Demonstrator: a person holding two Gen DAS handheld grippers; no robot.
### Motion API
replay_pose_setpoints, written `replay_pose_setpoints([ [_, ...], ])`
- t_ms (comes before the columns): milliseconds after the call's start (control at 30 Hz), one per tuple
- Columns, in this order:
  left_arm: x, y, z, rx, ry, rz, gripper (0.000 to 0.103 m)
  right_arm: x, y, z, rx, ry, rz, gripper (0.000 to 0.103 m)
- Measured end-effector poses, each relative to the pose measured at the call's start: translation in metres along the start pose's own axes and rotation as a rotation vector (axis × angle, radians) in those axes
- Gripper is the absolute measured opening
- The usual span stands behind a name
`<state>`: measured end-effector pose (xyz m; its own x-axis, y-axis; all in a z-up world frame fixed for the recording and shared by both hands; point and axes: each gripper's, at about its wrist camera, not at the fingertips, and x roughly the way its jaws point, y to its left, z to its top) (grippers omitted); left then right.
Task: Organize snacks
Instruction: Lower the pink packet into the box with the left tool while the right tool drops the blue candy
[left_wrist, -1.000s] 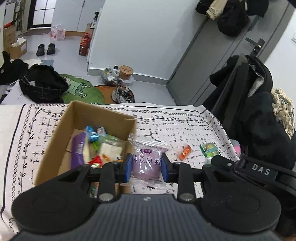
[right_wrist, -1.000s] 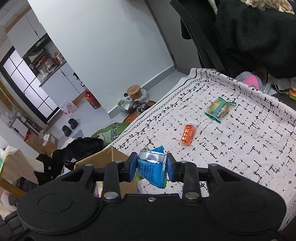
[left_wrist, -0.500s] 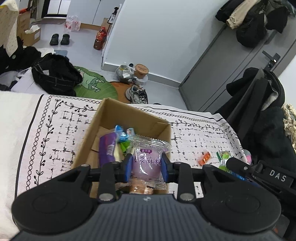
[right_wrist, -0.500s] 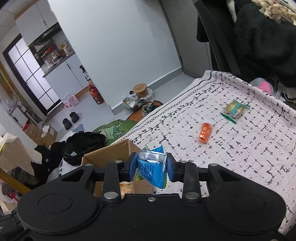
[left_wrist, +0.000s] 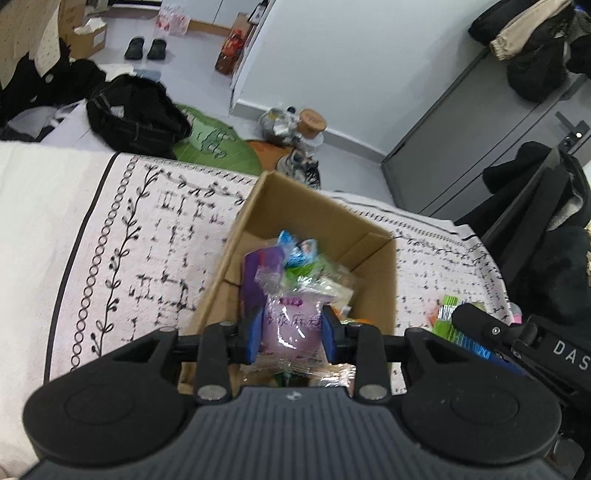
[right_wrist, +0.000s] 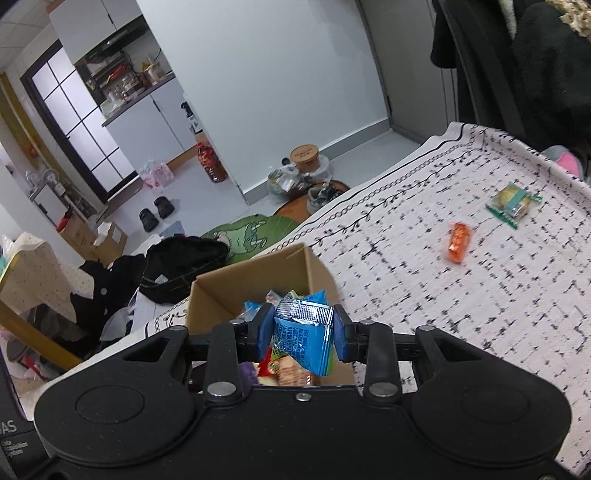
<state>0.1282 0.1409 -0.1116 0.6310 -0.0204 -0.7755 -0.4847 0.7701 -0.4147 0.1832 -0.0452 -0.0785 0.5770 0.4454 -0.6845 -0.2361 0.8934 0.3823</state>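
My left gripper (left_wrist: 291, 334) is shut on a pale purple snack packet (left_wrist: 291, 325) and holds it above the open cardboard box (left_wrist: 376, 273), which holds several snack packets. My right gripper (right_wrist: 303, 332) is shut on a blue snack packet (right_wrist: 304, 334) and holds it over the same box (right_wrist: 229, 291). An orange packet (right_wrist: 458, 242) and a green-edged packet (right_wrist: 513, 201) lie on the patterned cloth to the right. In the left wrist view the right gripper's body (left_wrist: 517, 339) shows at the right, over a green packet (left_wrist: 448, 317).
The table is covered by a white cloth with black marks (left_wrist: 147, 236). A chair with black coats (left_wrist: 546, 229) stands at the right. Beyond the table's far edge lie a black bag (left_wrist: 136, 114), a green mat (left_wrist: 218, 147) and jars (left_wrist: 310, 125) on the floor.
Both grippers have moved left with their packets, from beside the box to over it. The box now lies straight ahead in both views.
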Motion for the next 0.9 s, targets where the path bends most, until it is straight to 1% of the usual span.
replay_pose_setpoints([
  [100,0.002,0.005,0.002,-0.028,0.016,0.004,0.034,0.004,0.003,-0.001,0.006,0.014,0.007,0.033],
  [200,0.001,0.006,0.003,-0.026,0.018,0.012,0.035,0.006,0.005,-0.001,0.026,0.033,0.036,0.033],
  [267,0.000,0.006,0.003,-0.022,0.017,0.018,0.038,0.008,0.005,-0.002,0.044,0.053,0.059,0.039],
  [333,-0.001,0.006,0.004,-0.021,0.017,0.020,0.040,0.009,0.003,-0.002,0.066,0.071,0.081,0.043],
  [433,-0.003,0.004,0.005,-0.018,0.010,0.021,0.045,0.007,-0.003,-0.001,0.076,0.075,0.081,0.043],
  [533,-0.005,-0.001,0.005,-0.004,-0.002,0.021,0.054,0.003,-0.014,0.001,0.092,0.073,0.057,0.044],
  [600,-0.005,-0.007,0.004,0.010,-0.008,0.020,0.064,0.000,-0.022,0.003,0.100,0.067,0.038,0.045],
  [633,-0.005,-0.010,0.003,0.019,-0.011,0.019,0.066,-0.001,-0.026,0.003,0.100,0.064,0.030,0.045],
  [667,-0.005,-0.015,0.002,0.030,-0.014,0.018,0.072,-0.004,-0.030,0.004,0.102,0.059,0.021,0.046],
  [700,-0.004,-0.019,0.001,0.042,-0.016,0.015,0.077,-0.006,-0.035,0.006,0.106,0.055,0.013,0.048],
  [800,-0.003,-0.032,-0.002,0.070,-0.015,0.014,0.083,-0.013,-0.050,0.010,0.111,0.040,-0.003,0.051],
  [900,0.001,-0.044,-0.006,0.087,0.007,0.015,0.087,-0.018,-0.063,0.015,0.120,0.024,-0.014,0.055],
])
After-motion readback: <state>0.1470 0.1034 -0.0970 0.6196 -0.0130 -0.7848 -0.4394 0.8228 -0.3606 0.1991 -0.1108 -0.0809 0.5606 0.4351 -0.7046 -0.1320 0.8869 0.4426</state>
